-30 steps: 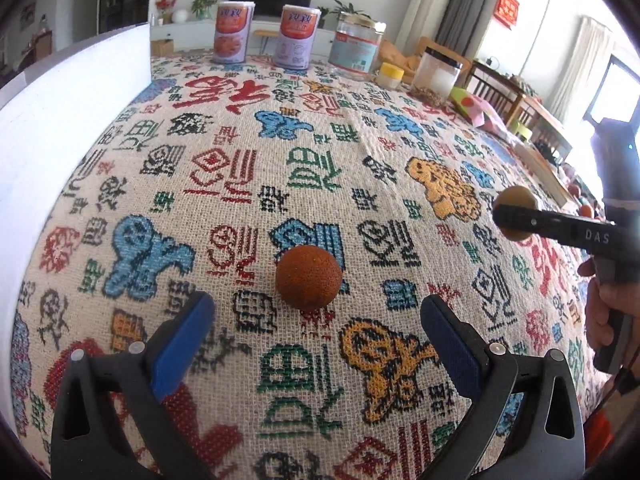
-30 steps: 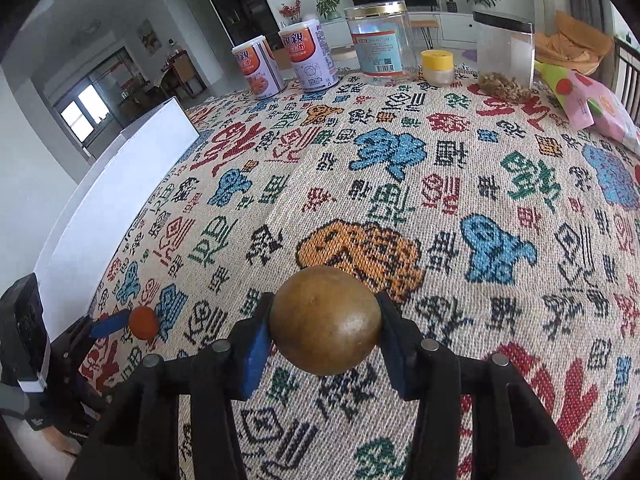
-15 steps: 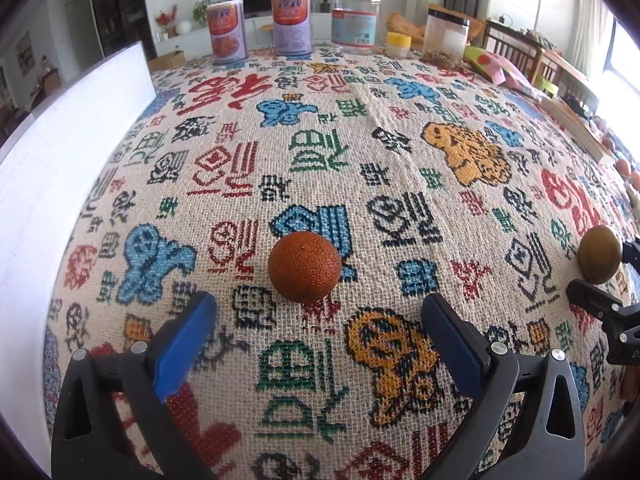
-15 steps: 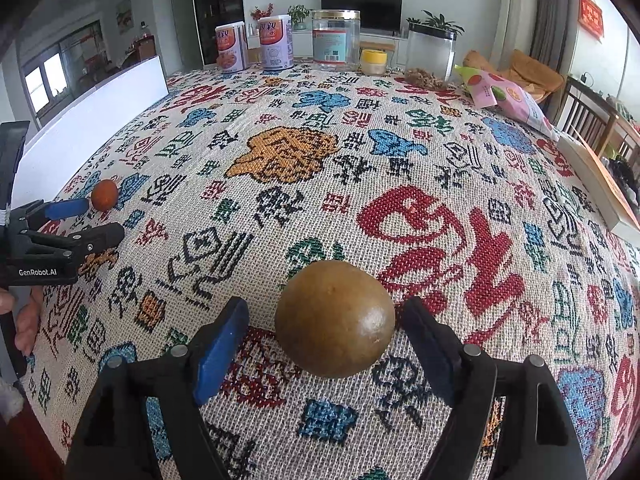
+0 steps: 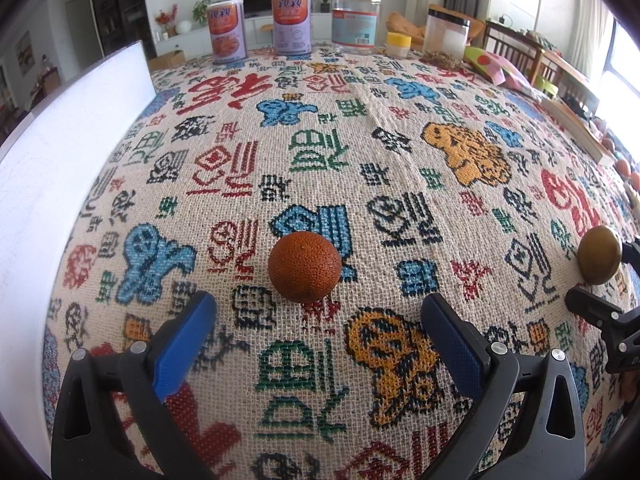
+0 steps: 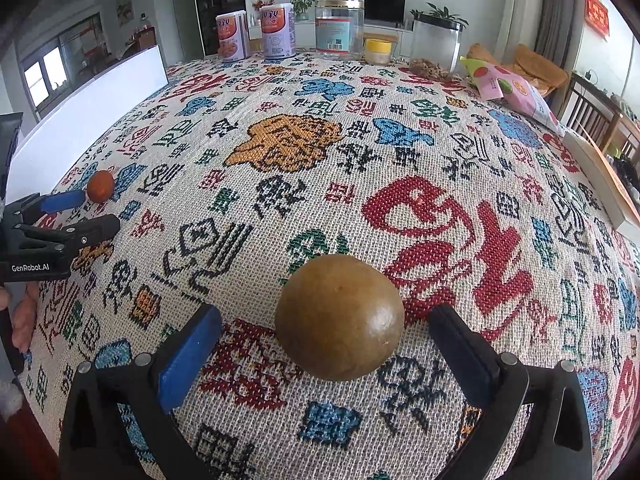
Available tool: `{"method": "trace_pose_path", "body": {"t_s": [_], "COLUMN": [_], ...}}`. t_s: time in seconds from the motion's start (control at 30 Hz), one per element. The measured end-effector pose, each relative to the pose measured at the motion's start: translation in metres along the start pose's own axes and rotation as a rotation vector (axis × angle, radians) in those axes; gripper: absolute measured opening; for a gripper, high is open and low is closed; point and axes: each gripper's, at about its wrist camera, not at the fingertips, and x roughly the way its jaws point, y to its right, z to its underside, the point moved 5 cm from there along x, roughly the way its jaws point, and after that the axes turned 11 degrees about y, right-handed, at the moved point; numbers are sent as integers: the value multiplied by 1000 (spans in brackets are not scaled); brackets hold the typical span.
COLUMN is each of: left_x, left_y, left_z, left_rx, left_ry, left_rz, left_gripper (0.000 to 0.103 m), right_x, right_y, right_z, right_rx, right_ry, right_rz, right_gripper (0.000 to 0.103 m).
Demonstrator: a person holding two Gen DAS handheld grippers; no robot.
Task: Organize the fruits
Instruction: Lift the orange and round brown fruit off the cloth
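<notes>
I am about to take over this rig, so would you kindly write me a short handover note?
Left gripper: open, empty, just behind the orange fruit on the tablecloth.
Right gripper: open, jaws either side of the brown fruit, which rests on the cloth.
Done: both fruits lie free, well apart.
Left: where they belong is not evident; no bowl or tray shows.

A rough orange fruit [image 5: 304, 266] and a smooth brown fruit [image 6: 340, 317] rest well apart on the cloth.

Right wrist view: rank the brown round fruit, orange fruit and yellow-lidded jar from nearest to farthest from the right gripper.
1. Brown round fruit, on the cloth between the open right gripper fingers.
2. Orange fruit, far left, by the left gripper.
3. Yellow-lidded jar, at the table's far edge.
</notes>
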Motion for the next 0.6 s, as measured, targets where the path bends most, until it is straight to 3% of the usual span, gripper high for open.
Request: {"method": "trace_pose_path", "body": {"t_s": [0.6], "left_x": [0], "left_y": [0], "left_z": [0], "left_rx": [0], "left_ry": [0], "left_rz": [1], "left_gripper": [103], "right_x": [1], "right_y": [0], "right_z": [-1], "right_rx": [-3], "right_ry": [-2], "right_rz": [7], "right_gripper": [103]}}
